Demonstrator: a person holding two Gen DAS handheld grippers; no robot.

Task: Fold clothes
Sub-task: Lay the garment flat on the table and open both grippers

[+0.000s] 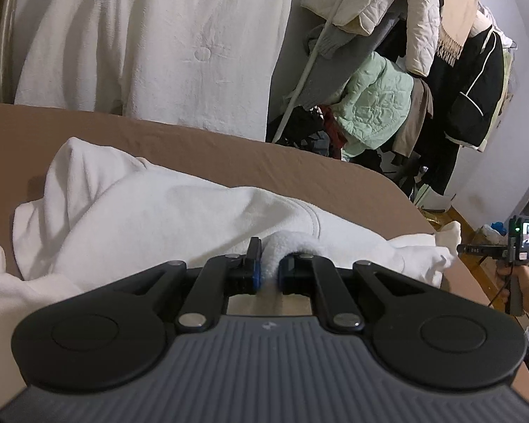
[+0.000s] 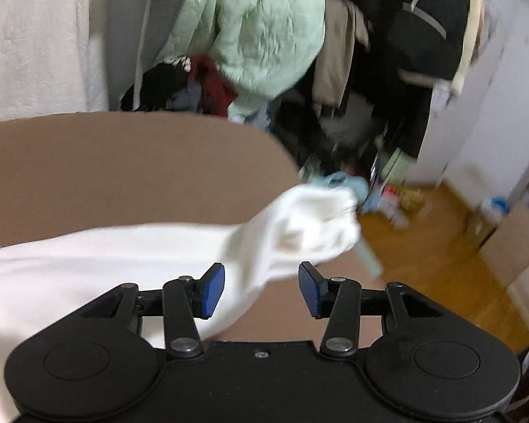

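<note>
A white fleece garment lies crumpled across the brown bed. My left gripper is shut on a raised fold of it, with fabric bulging up between the blue pads. One sleeve stretches right to a cuff at the bed's edge. In the right wrist view that sleeve runs in from the left, and its cuff hangs past the bed's corner. My right gripper is open. Sleeve fabric lies between its blue pads, which do not press on it.
A white robe hangs behind the bed. A rack piled with coats, among them a pale green quilted jacket, stands at the right. Wooden floor with clutter and cardboard boxes lies beyond the bed's corner. A person's hand shows far right.
</note>
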